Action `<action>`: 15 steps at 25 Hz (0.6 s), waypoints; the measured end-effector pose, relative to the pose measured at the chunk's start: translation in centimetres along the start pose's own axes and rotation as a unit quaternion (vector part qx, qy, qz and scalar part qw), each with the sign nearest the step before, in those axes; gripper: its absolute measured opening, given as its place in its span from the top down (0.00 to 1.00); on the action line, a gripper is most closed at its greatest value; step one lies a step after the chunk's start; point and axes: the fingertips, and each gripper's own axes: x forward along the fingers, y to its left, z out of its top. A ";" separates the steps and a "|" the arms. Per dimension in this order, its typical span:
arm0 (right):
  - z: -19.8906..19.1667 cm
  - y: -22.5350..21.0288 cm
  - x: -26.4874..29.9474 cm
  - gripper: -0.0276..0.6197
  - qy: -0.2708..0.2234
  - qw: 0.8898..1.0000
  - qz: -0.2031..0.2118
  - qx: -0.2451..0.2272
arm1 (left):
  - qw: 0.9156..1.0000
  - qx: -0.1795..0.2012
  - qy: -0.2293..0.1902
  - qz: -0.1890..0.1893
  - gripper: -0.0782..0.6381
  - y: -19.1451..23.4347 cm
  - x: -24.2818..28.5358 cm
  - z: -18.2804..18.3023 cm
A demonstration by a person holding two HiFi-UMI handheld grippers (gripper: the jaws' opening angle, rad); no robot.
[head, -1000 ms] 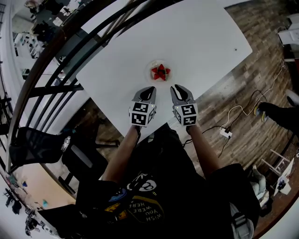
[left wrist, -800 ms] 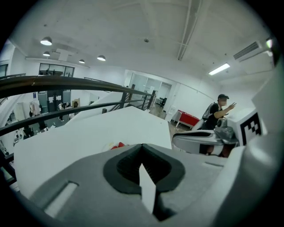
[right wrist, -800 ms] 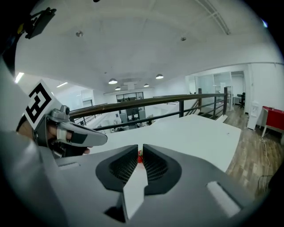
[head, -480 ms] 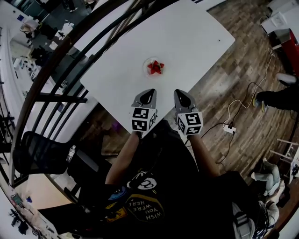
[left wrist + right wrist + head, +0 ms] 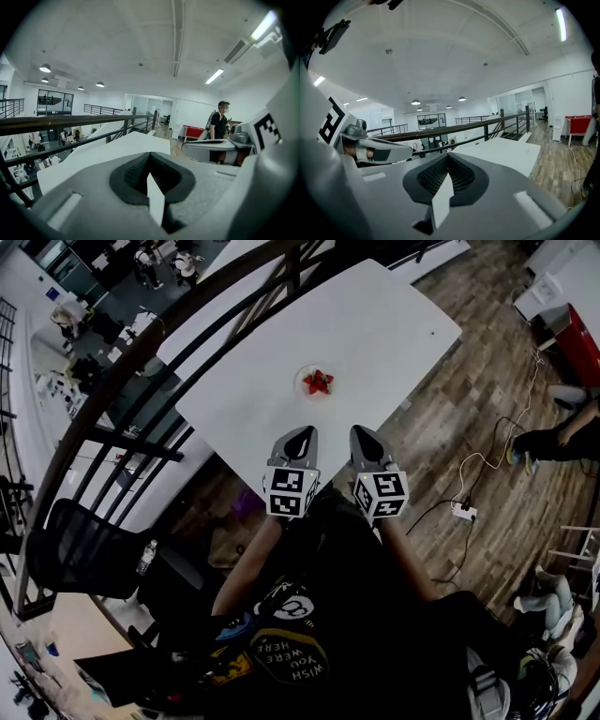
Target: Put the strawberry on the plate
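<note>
Strawberry [image 5: 318,382] sits on the plate [image 5: 300,389], mid-table [image 5: 375,324], so the task looks done. The main risk from here is undoing it: a careless reach fwd could nudge the plate or roll the berry off, and since the plate looks small and light, a knock could slide it. Left gripper [image 5: 301,435] and right gripper [image 5: 363,434] both have jaws pressed together w/ nothing between them. They're held side by side at the table's near corner, well apart from the plate. The plate is away from all table edges, w/ bare top all round it. A dark railing [image 5: 187,315] runs along the table's far-left side. On the right is open wood floor, w/ a cable [image 5: 469,465] and power strip [image 5: 461,510] to trip on if stepping that way.
</note>
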 end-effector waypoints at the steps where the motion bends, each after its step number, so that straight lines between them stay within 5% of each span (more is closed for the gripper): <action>1: 0.1 0.5 -0.1 0.95 -0.001 1.000 0.002 -0.002 | 1.000 0.003 -0.001 0.000 0.88 0.0 -0.2 0.0; 15: 0.2 2.7 -0.3 0.95 -0.002 1.000 0.010 -0.006 | 1.000 0.010 -0.014 0.004 0.88 2.2 -2.4 0.3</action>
